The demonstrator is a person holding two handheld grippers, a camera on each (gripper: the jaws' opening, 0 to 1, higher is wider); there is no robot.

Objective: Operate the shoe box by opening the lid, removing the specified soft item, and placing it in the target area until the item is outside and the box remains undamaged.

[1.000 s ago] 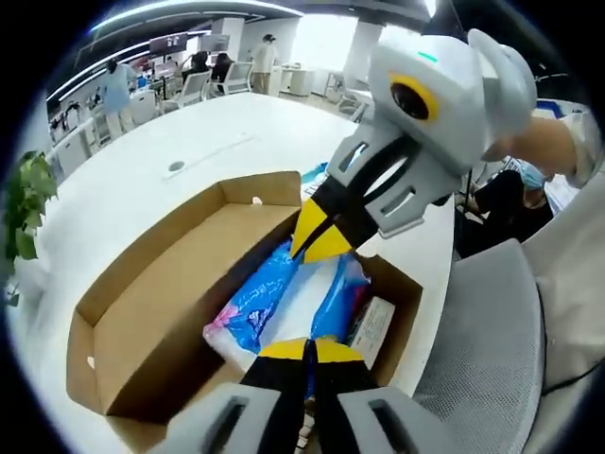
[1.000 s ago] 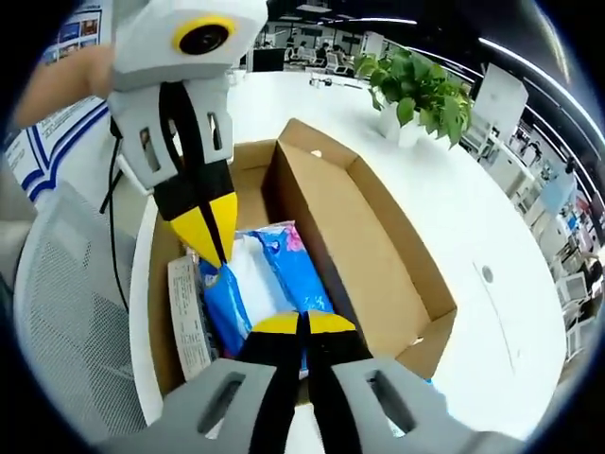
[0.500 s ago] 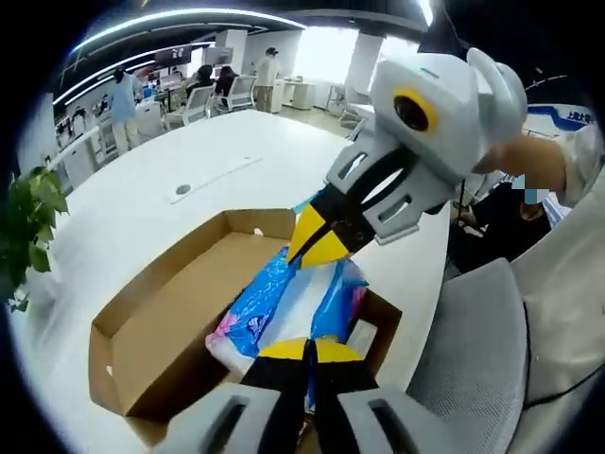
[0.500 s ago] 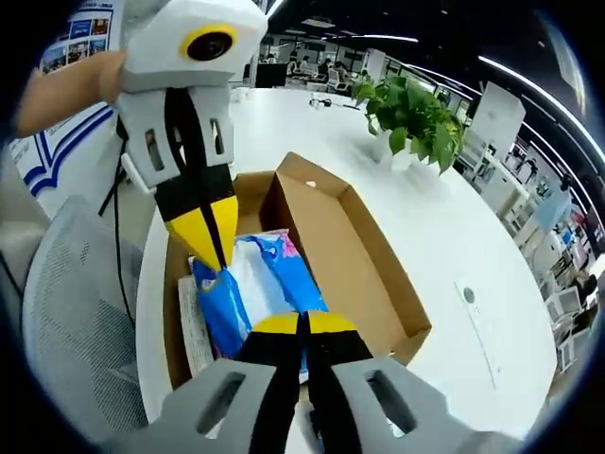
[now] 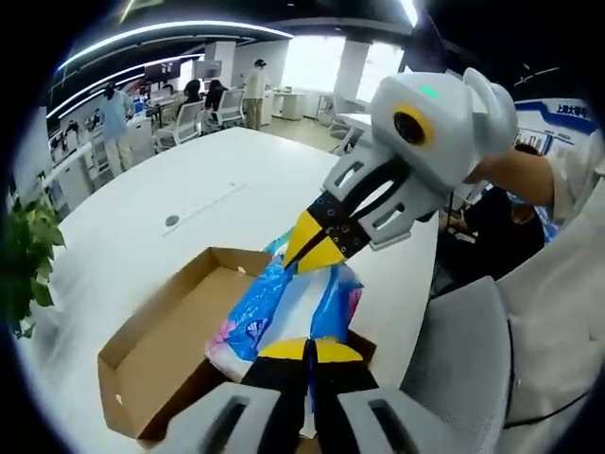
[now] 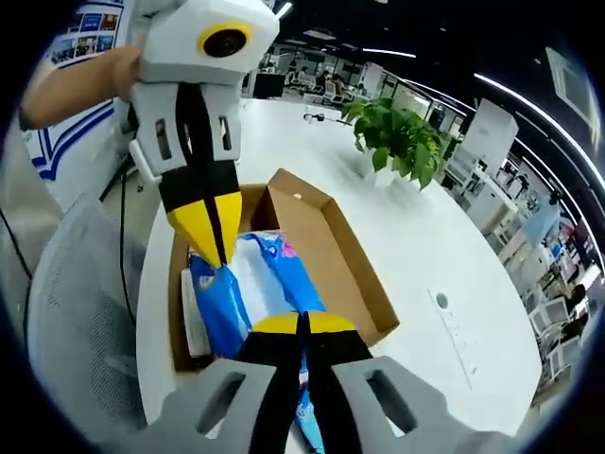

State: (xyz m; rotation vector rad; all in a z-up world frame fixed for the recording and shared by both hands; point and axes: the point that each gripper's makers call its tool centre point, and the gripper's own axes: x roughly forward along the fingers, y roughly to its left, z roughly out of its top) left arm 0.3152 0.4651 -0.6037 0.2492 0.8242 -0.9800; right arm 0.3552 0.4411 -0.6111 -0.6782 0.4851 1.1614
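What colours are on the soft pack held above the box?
Blue and white with some pink, clearest on the soft pack in the right gripper view.

Both views close above open shoe box, facing opposite, sharing it

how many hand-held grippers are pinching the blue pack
2. The left hand-held gripper pinches one end of the blue pack; the right hand-held gripper pinches the opposite end, above the open cardboard box.

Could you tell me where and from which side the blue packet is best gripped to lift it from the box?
By its two opposite ends, from above. The blue packet is soft and long, so one grip would let it sag. The left gripper and right gripper each pinch an end, holding it above the open box.
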